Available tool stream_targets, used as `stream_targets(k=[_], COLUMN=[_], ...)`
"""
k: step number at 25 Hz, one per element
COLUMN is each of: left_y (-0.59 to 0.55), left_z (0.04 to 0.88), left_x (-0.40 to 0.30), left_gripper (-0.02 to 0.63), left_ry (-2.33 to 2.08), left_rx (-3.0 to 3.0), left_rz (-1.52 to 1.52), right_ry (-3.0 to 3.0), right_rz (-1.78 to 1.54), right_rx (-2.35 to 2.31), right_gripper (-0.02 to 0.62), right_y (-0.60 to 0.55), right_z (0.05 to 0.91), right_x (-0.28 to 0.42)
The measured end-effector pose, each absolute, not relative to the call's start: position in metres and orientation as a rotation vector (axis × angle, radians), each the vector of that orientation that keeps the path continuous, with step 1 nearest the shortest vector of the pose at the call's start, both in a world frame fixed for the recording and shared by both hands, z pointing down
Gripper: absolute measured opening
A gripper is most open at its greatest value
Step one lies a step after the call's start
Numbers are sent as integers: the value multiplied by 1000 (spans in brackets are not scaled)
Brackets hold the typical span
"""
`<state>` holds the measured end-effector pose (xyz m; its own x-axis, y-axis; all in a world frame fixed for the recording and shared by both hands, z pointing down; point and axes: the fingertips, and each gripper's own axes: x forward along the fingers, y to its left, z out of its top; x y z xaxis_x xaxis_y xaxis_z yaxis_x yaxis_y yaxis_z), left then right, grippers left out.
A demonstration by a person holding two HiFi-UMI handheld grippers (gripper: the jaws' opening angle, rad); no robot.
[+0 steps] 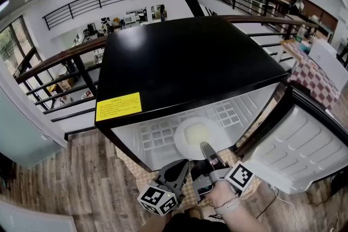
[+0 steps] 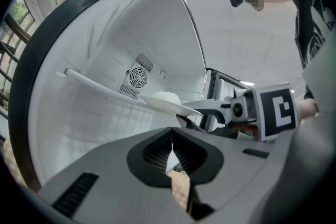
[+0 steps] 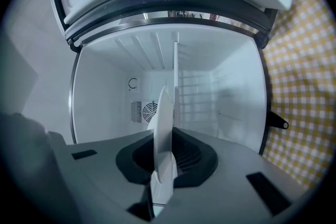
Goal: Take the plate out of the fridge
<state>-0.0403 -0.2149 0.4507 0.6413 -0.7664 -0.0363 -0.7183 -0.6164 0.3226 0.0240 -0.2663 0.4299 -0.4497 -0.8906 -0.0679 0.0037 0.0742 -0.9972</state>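
Observation:
A white plate [image 1: 194, 136] with something pale on it lies on the wire shelf [image 1: 155, 136] inside the open black fridge [image 1: 185, 57]. My right gripper [image 1: 205, 147] is shut on the plate's near rim. In the right gripper view the plate [image 3: 164, 113] stands edge-on between the jaws of the right gripper [image 3: 163, 157]. My left gripper [image 1: 184, 164] is just left of it and below the fridge opening, shut and holding nothing. In the left gripper view the left gripper [image 2: 171, 157] shows its pads together, with the plate [image 2: 165, 101] on the shelf [image 2: 100, 89] and the right gripper [image 2: 202, 111] holding it.
The fridge door [image 1: 304, 144] hangs open to the right. A yellow checked cloth [image 1: 136, 171] lies under the fridge. A wooden-topped railing [image 1: 60, 60] runs behind it, and a table with a red checked cloth [image 1: 318, 81] is at the far right.

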Motion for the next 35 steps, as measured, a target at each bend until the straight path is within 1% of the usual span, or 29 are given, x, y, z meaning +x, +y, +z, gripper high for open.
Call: stream_targets(k=[35], left_y=[-198], left_z=[455], left_x=[-33], left_gripper=[9], left_ry=[-1155], left_rx=[2595], left_rz=[-241], right_ry=[1540], right_rz=[-1464], right_rx=[-870], right_gripper=[52], right_y=[-231], right_z=[430], right_x=[44])
